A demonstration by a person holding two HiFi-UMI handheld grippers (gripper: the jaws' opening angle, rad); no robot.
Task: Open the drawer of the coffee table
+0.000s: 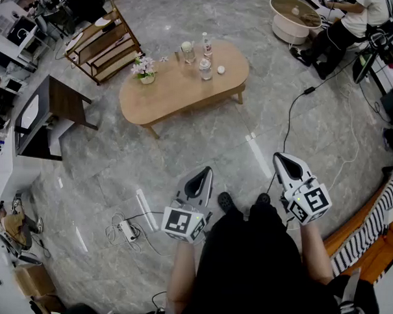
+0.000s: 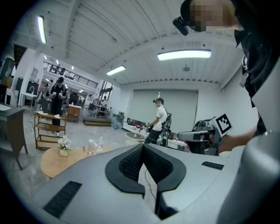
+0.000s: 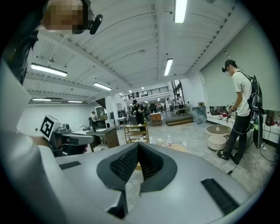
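Well back from the oval light-wood coffee table (image 1: pixel 173 97), both tools closed and empty.

Held side by side in the lower middle of the head view: white-shelled left gripper (image 1: pixel 205 173) and white-shelled right gripper (image 1: pixel 279 158), black ribbed pads (image 2: pixel 129 162) pressed together on each, with nothing between. Stood well apart from them, in the upper middle of that frame on grey marbled floor (image 1: pixel 105 162): the coffee table, carrying a small pot of pink flowers (image 1: pixel 146 69), two clear plastic bottles (image 1: pixel 205 67) and a glass jar (image 1: pixel 187 52). Could not make out the drawer in any view.
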